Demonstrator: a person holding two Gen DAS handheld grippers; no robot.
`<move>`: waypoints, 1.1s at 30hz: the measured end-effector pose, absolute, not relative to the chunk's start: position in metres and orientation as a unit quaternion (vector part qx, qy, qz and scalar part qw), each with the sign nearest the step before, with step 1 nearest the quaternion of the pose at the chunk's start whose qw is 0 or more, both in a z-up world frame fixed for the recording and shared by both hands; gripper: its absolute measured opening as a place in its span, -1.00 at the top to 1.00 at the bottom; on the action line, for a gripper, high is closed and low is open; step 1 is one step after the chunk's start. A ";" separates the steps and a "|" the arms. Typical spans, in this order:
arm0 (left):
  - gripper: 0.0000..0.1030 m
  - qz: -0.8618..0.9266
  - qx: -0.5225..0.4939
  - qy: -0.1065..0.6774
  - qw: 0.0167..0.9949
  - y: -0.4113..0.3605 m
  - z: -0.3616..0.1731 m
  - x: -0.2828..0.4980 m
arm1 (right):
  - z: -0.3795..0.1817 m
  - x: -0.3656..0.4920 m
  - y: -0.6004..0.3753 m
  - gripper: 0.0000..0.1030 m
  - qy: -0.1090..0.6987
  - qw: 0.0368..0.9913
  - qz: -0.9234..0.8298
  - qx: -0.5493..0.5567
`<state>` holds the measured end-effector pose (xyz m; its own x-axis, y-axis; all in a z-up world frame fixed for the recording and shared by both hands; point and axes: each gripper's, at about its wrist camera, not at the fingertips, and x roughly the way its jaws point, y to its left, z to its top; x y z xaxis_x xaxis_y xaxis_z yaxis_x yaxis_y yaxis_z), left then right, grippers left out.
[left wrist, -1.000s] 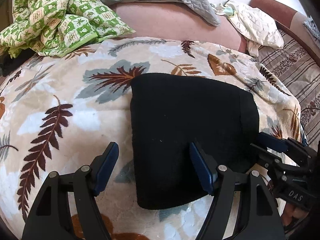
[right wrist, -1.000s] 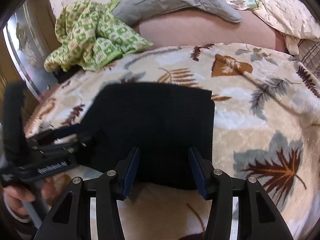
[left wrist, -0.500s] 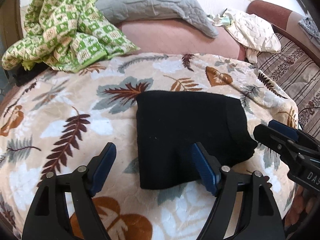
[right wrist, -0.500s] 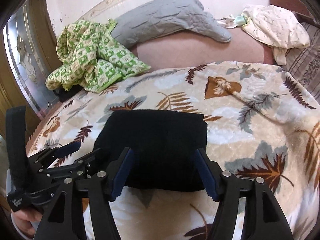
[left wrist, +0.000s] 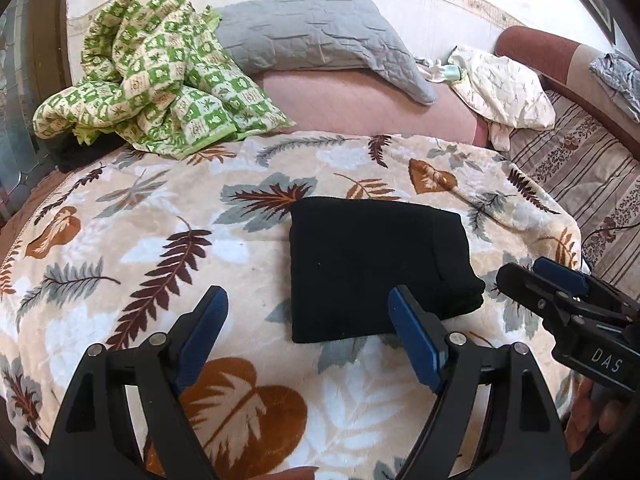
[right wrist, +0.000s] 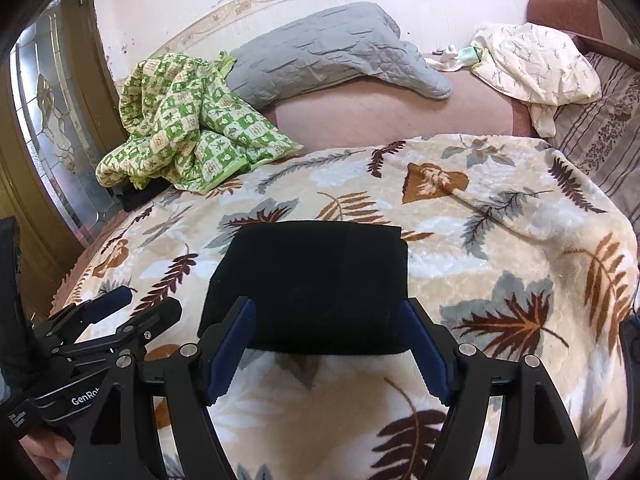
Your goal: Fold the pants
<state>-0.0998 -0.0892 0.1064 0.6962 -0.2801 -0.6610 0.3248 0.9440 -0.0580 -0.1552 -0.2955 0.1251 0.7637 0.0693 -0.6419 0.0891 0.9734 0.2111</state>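
The black pants [left wrist: 376, 264] lie folded into a flat, thick rectangle on the leaf-patterned blanket [left wrist: 160, 240]. They also show in the right wrist view [right wrist: 312, 284]. My left gripper [left wrist: 308, 320] is open and empty, raised above the blanket near the pants' front left edge. My right gripper [right wrist: 330, 334] is open and empty, raised above the pants' near edge. The right gripper also shows in the left wrist view [left wrist: 560, 284], to the right of the pants. The left gripper shows in the right wrist view [right wrist: 120, 308], to the left of them.
A green checked blanket [left wrist: 152, 92] is bunched at the back left. A grey quilted pillow [left wrist: 320, 40] and a cream cloth [left wrist: 504, 88] lie on the pink couch behind. A striped cover [left wrist: 592, 168] is at the right. A glass-panelled door [right wrist: 52, 120] stands left.
Both grippers have drawn back and up from the folded pants, so the pants look smaller and further off. The right gripper's jaws have opened wider. The pants have not moved.
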 end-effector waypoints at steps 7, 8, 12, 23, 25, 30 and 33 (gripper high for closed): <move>-0.61 -0.162 0.029 0.346 0.924 -0.085 0.113 -0.111 | 0.126 -0.168 -0.295 -0.54 0.346 0.931 -0.007 0.117; -0.61 -0.162 0.030 0.345 0.924 -0.085 0.113 -0.111 | 0.126 -0.170 -0.295 -0.54 0.346 0.931 -0.007 0.117; -0.61 -0.162 0.031 0.342 0.925 -0.086 0.114 -0.116 | 0.126 -0.170 -0.296 -0.54 0.345 0.931 -0.006 0.117; -0.61 -0.160 0.035 0.336 0.928 -0.086 0.117 -0.125 | 0.128 -0.181 -0.294 -0.54 0.346 0.931 -0.002 0.115; -0.61 -0.161 0.035 0.335 0.928 -0.085 0.117 -0.126 | 0.129 -0.181 -0.293 -0.54 0.347 0.931 0.000 0.113; -0.61 -0.160 0.035 0.335 0.928 -0.085 0.117 -0.127 | 0.130 -0.182 -0.292 -0.54 0.347 0.931 0.000 0.114; -0.61 -0.161 0.034 0.335 0.928 -0.085 0.117 -0.127 | 0.130 -0.182 -0.292 -0.54 0.347 0.931 -0.001 0.113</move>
<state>-0.1268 -0.0848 0.1171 0.7233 -0.2750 -0.6334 0.3208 0.9461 -0.0444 -0.1819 -0.2915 0.1296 0.7587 0.0773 -0.6468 0.0798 0.9744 0.2100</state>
